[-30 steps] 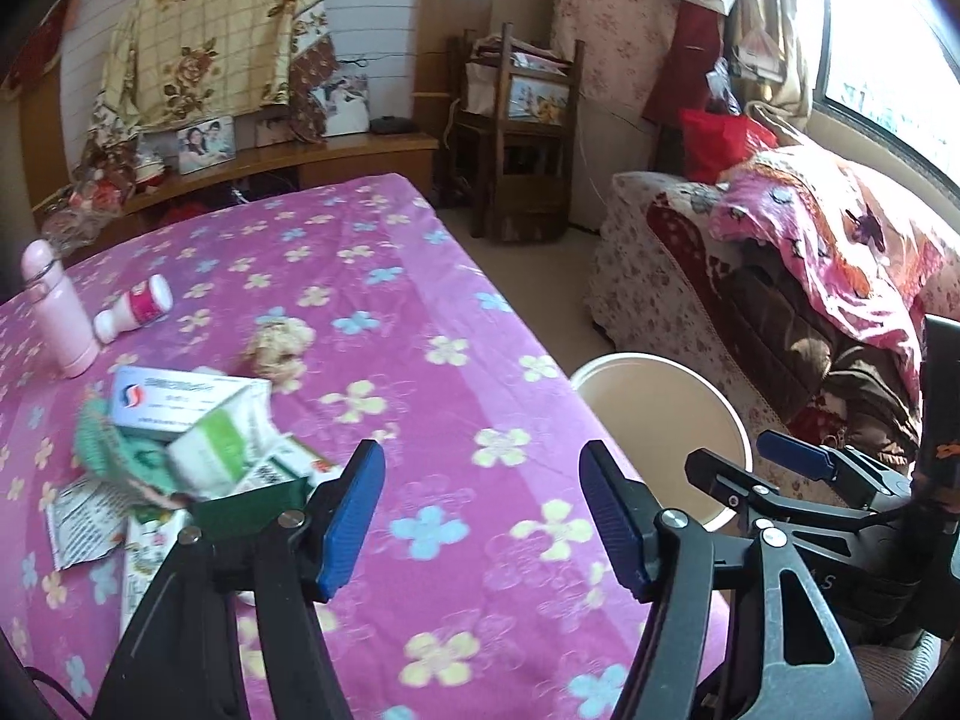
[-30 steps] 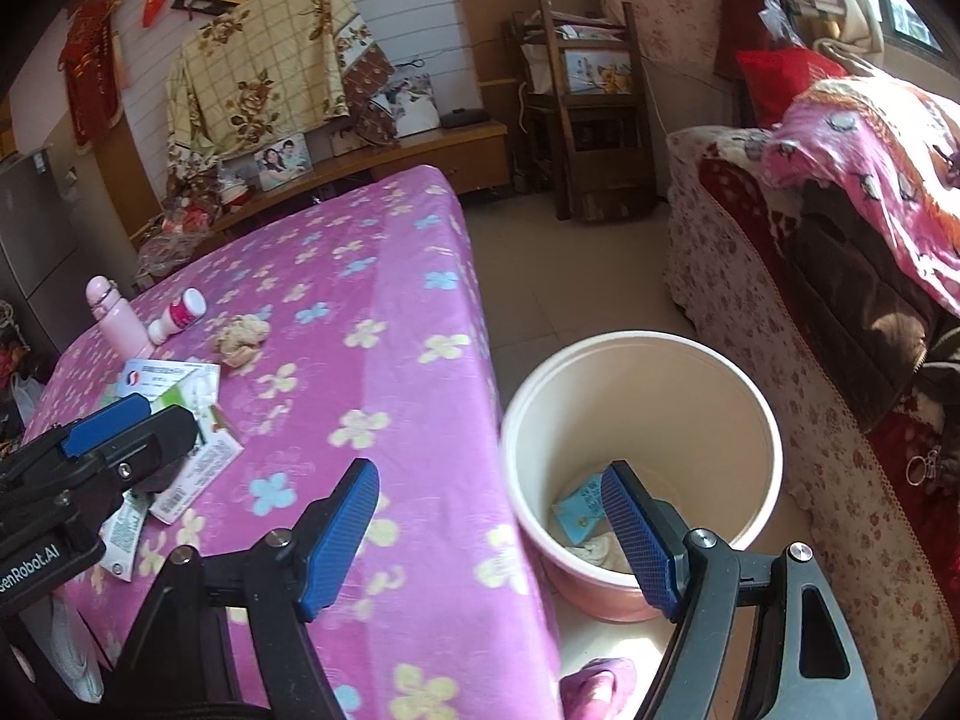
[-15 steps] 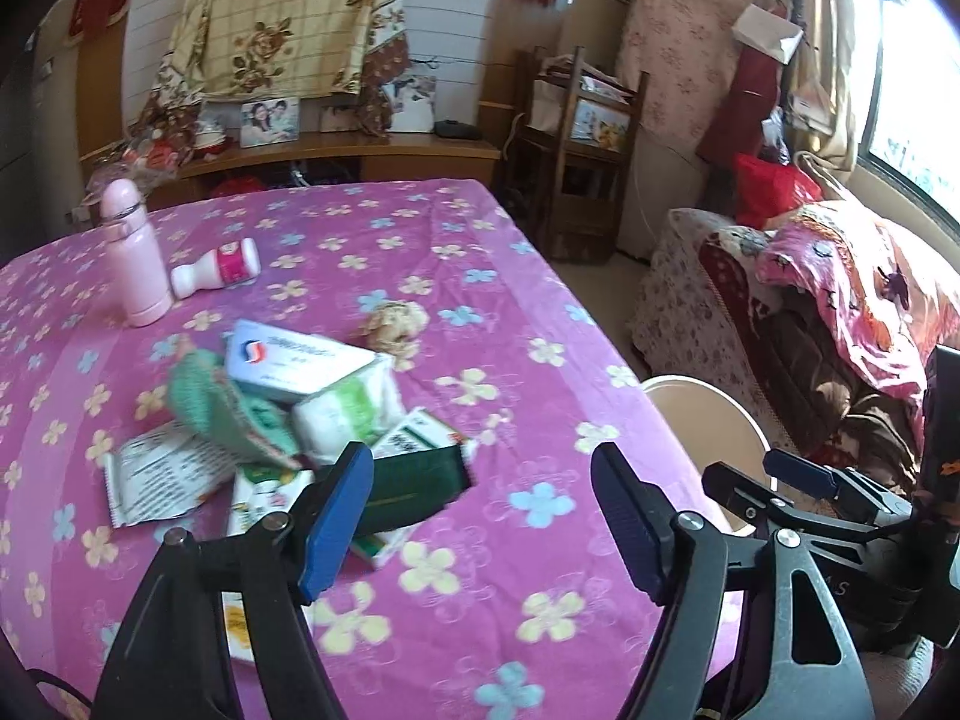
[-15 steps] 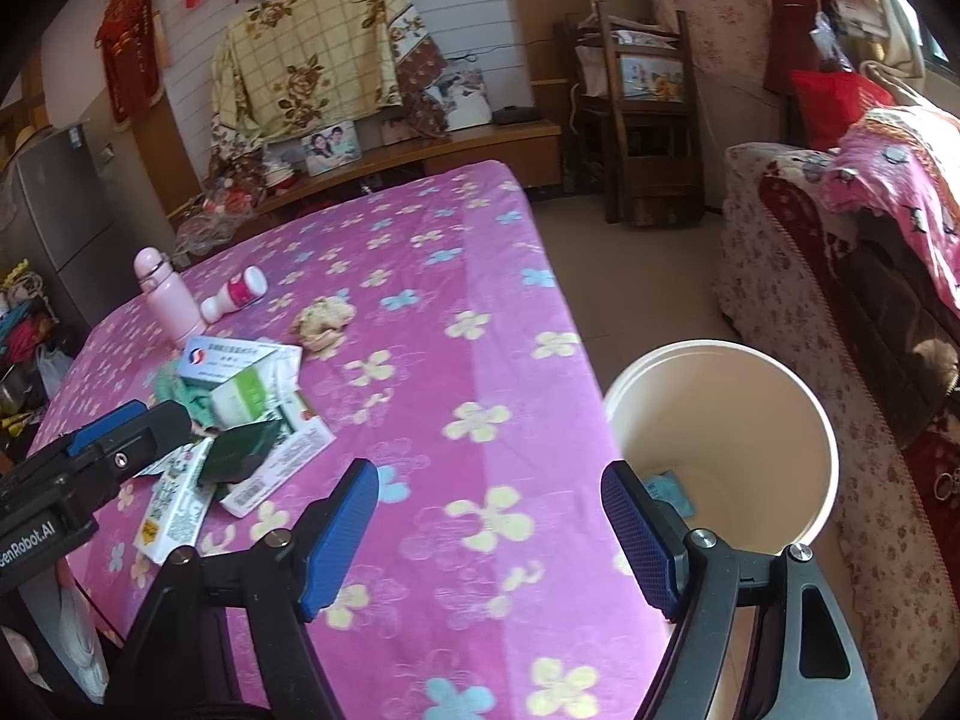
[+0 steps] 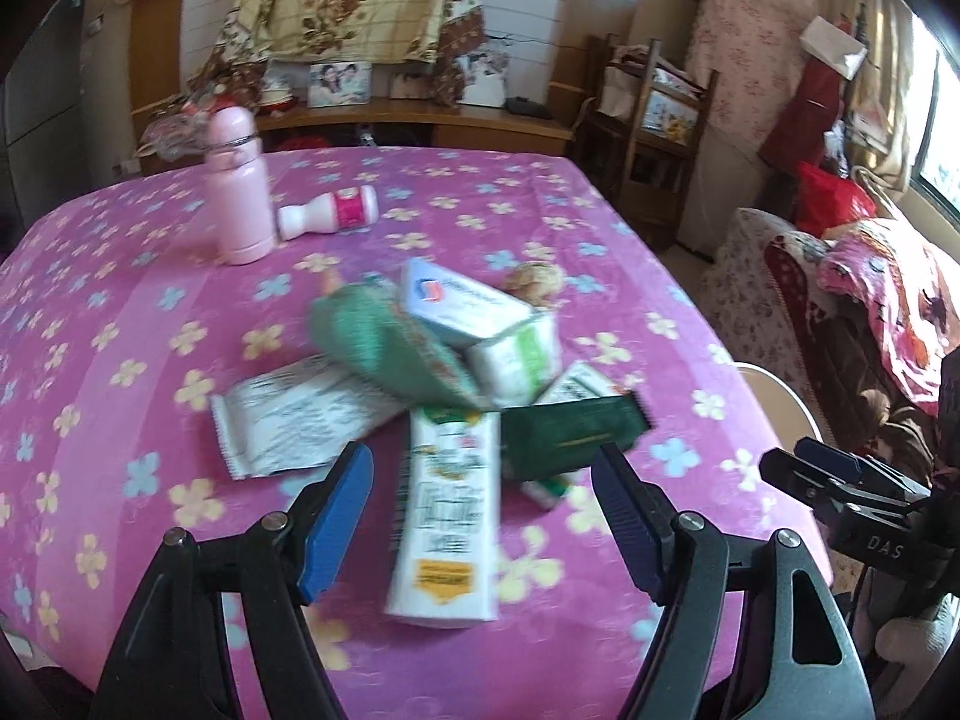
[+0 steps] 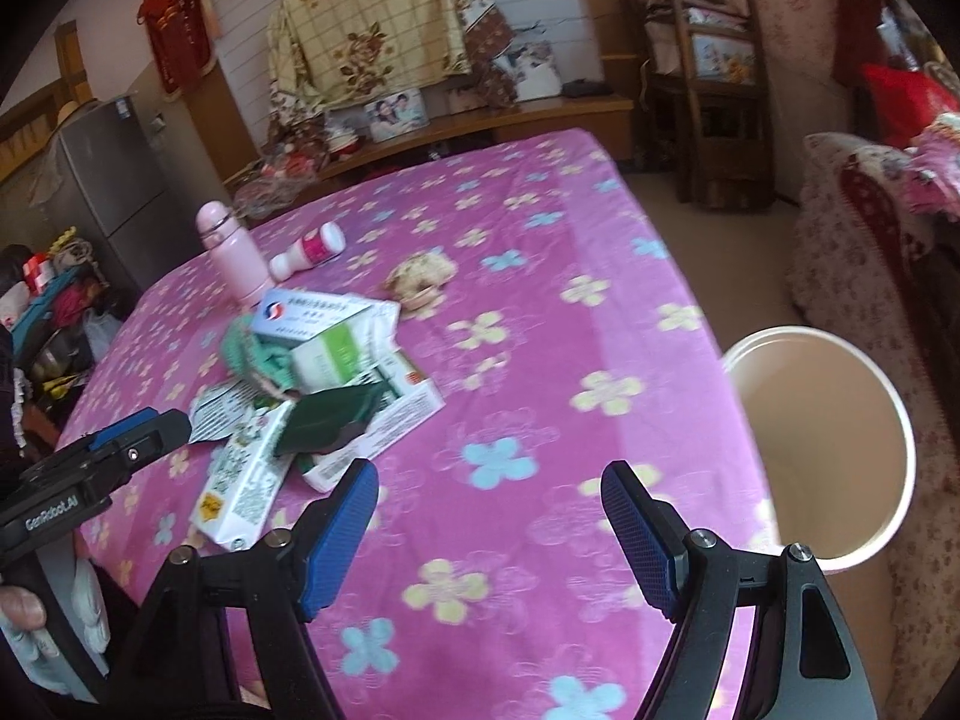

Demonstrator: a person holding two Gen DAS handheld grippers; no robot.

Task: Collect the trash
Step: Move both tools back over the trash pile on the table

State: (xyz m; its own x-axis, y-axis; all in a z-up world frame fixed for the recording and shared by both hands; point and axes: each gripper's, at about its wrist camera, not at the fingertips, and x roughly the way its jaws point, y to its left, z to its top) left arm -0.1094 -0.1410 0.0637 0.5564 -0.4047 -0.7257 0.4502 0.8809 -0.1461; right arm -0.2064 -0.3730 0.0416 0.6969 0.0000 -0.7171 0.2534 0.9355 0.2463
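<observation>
A pile of trash lies on the pink flowered tablecloth (image 5: 150, 324): a white and blue medicine box (image 5: 459, 306), a green wrapper (image 5: 390, 348), a dark green packet (image 5: 570, 429), a long white carton (image 5: 447, 516) and a flat white sachet (image 5: 294, 420). A crumpled beige wad (image 5: 534, 279) lies behind the pile. My left gripper (image 5: 483, 516) is open and empty, just above the long carton. My right gripper (image 6: 489, 531) is open and empty over the cloth, right of the pile (image 6: 324, 372). The cream bin (image 6: 822, 444) stands on the floor at the table's right edge.
A pink bottle (image 5: 237, 186) stands at the back left of the table with a small white and pink bottle (image 5: 330, 213) lying beside it. A sofa with blankets (image 5: 870, 300) is to the right. A wooden chair (image 5: 654, 132) and a low shelf stand behind.
Both grippers have swung left, from over the bin to the table. The left gripper has come up to the trash pile. Both stay open.
</observation>
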